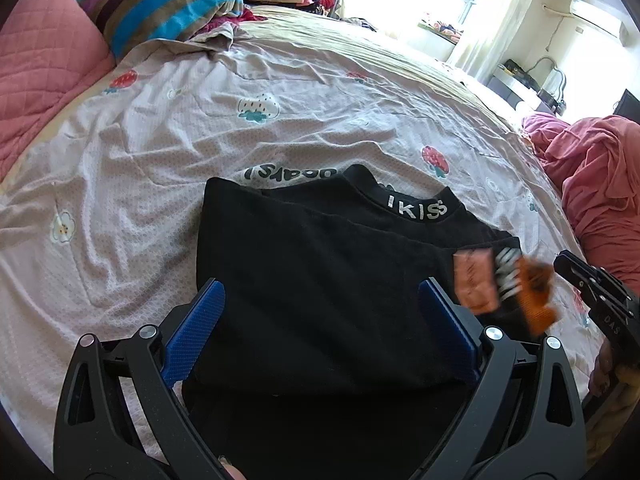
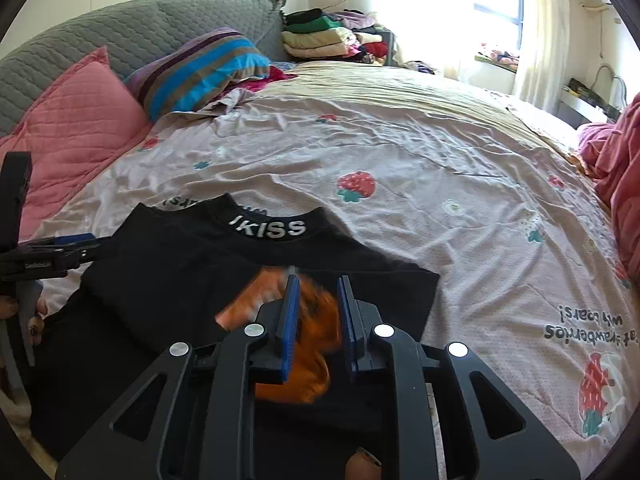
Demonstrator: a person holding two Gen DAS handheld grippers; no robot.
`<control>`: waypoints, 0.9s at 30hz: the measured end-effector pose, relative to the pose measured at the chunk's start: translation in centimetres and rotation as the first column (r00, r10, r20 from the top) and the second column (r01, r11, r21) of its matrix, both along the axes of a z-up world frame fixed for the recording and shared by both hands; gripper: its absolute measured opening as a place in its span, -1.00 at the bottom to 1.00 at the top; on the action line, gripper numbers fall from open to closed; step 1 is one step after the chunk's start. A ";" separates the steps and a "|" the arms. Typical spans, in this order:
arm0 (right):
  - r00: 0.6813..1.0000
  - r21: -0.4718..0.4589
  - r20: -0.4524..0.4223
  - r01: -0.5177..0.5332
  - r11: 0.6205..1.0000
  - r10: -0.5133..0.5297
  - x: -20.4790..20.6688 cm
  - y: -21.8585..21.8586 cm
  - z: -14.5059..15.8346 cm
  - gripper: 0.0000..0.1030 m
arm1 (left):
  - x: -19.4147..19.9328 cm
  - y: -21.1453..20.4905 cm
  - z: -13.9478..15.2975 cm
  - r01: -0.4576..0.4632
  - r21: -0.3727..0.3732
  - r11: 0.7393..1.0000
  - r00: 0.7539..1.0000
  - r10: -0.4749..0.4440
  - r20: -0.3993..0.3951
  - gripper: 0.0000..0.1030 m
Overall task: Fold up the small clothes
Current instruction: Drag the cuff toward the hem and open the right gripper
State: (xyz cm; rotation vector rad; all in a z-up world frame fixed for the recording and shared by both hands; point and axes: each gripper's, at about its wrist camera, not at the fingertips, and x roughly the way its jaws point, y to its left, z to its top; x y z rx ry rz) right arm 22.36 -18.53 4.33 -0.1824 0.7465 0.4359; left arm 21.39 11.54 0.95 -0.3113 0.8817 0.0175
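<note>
The left gripper (image 1: 320, 312), at the bottom of its own view, stands wide open, its 2 blue pads (image 1: 196, 320) spread to either side above the black top (image 1: 312, 264) with nothing pinched between them. In the right wrist view the right gripper (image 2: 318, 308) sits low in the centre, its jaws only a narrow way apart; the orange print (image 2: 304, 368) on the top shows blurred in the gap and below it, and whether the pads press on any cloth cannot be told.

The black top lies partly folded in the lower middle of both views, its collar (image 2: 272, 228) lettered "IKISS" turned toward the far side. It rests on a wrinkled bedsheet (image 2: 420, 152) printed with strawberries. At the upper left are a pink pillow (image 2: 76, 120) and a striped pillow (image 2: 204, 68), with a stack of folded clothes (image 2: 320, 36) at the top centre.
</note>
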 end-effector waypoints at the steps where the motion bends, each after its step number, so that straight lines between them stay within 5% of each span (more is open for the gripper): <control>1: 1.000 0.002 -0.001 0.008 1.000 -0.008 0.1 -0.2 0.0 -0.59 | 0.1 0.1 -0.1 0.000 -0.003 1.000 1.000 0.000 -0.002 0.76; 5: 1.000 0.014 -0.006 0.026 1.000 -0.026 0.1 -0.5 -0.1 -0.41 | 0.0 0.2 -0.2 0.000 0.006 1.000 1.000 0.000 0.002 0.75; 9: 0.999 -0.002 -0.032 -0.012 1.000 0.012 -0.4 1.0 -0.9 -0.40 | 0.3 0.1 -0.7 0.024 0.000 1.000 1.000 -0.024 -0.011 0.31; 11: 0.998 -0.009 -0.043 -0.035 0.999 0.034 -0.7 2.0 -1.3 -0.38 | 0.4 -0.2 -1.1 0.046 0.001 0.999 0.999 -0.046 -0.027 0.26; 21: 0.982 -0.031 -0.125 -0.146 0.989 0.141 -1.6 6.8 -3.5 -0.12 | 0.5 -0.5 -3.9 0.103 0.014 0.995 0.987 -0.101 -0.127 0.25; 27: 0.977 -0.132 -0.209 -0.070 0.989 0.042 -0.2 6.1 -6.4 -0.01 | 0.2 -0.3 -4.2 0.112 0.000 0.994 0.986 -0.111 -0.126 0.25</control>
